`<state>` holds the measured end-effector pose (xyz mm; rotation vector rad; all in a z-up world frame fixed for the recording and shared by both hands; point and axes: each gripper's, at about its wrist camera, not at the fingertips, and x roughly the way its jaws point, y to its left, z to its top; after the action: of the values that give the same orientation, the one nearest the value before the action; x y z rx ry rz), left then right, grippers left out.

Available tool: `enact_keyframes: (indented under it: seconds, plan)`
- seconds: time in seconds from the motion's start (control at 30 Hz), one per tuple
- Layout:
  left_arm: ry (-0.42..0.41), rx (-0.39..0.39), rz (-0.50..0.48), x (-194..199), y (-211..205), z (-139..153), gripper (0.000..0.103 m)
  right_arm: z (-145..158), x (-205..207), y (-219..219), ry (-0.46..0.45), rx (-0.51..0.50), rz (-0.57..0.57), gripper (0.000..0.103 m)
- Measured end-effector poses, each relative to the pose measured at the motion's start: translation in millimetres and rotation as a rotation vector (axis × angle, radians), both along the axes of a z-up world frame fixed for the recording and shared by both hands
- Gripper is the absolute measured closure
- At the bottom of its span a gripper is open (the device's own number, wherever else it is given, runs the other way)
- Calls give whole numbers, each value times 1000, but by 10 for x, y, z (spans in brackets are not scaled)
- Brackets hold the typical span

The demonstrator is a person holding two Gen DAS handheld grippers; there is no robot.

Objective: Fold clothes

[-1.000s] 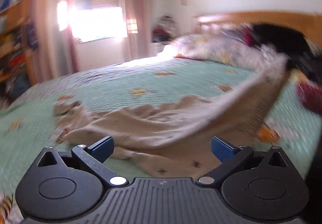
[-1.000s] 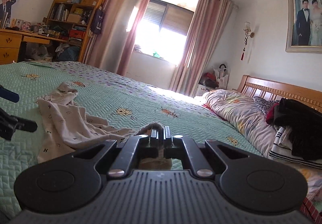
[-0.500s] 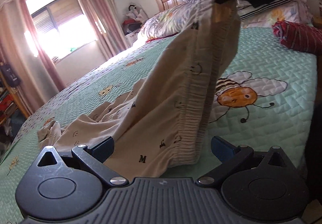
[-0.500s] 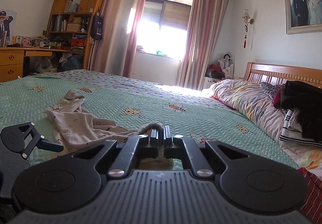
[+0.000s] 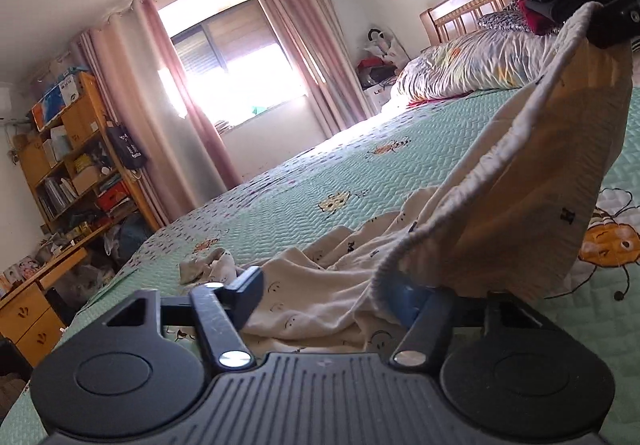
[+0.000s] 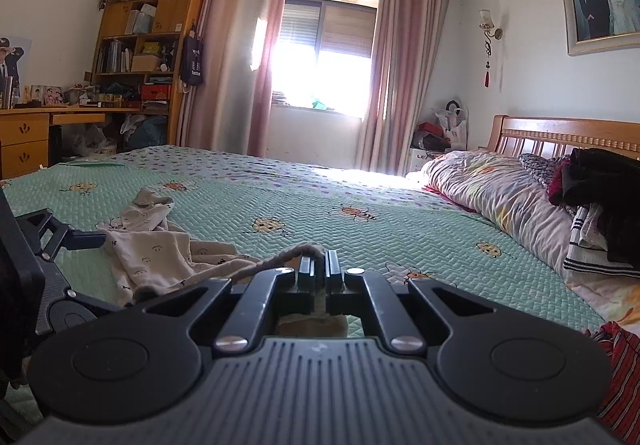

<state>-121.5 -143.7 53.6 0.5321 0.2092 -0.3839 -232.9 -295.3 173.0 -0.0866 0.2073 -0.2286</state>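
Sunlit bedroom, green quilted bed (image 6: 360, 205): cream trousers (image 5: 320, 297) lie crumpled near left. Right gripper (image 6: 320, 269) pinches one waistband end; left gripper (image 5: 328, 297), jaws just narrowing around cloth, should catch the ribbed edge squarely before lifting.

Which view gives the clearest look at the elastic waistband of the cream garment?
The left wrist view. There the waistband runs in full, ribbed and stretched, from the right hand-held gripper down to the left hand-held gripper. The right wrist view shows only a short stretch of waistband at its shut jaws.
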Motion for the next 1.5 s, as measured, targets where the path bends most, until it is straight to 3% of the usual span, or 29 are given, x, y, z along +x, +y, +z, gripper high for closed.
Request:
enact_keyframes:
  seconds: [0.03, 0.1, 0.23, 0.37, 0.5, 0.6, 0.73, 0.83, 0.97, 1.1, 1.33, 1.5]
  plan:
    - [-4, 9, -9, -15, -11, 41, 78, 29, -2, 13, -7, 0, 5, 98]
    - [-11, 27, -27, -46, -32, 121, 97, 86, -7, 40, -21, -1, 16, 98]
    - [35, 13, -52, -81, -57, 270, 98, 214, -32, 120, -59, -19, 27, 98]
    - [11, 1, -40, -179, -6, 460, 98, 323, -68, 151, -90, -33, 28, 98]
    - [-65, 10, -60, -320, 5, 918, 98, 453, -119, 124, -132, -44, 9, 98]
    - [-143, 42, -95, -393, -118, 1437, 98, 716, -143, -43, -188, -15, -12, 98]
    - [-268, 83, -149, -533, -430, 2262, 97, 1263, -212, -324, -293, -10, -36, 98]
    - [-343, 69, -193, -703, -773, 2986, 96, 1832, -338, -634, -382, 45, -49, 98]
    - [-373, -3, -255, -913, -1143, 3858, 94, 2549, -583, -1110, -519, 82, -96, 98]
    - [-376, -31, -294, -1089, -1508, 4486, 89, 3144, -838, -1503, -622, 96, -113, 98]
    - [-329, -130, -357, -1224, -1806, 4991, 89, 3889, -777, -1925, -649, 56, -162, 98]
    - [-314, -207, -374, -1230, -1634, 5180, 84, 4466, -608, -2037, -633, 24, -151, 98]
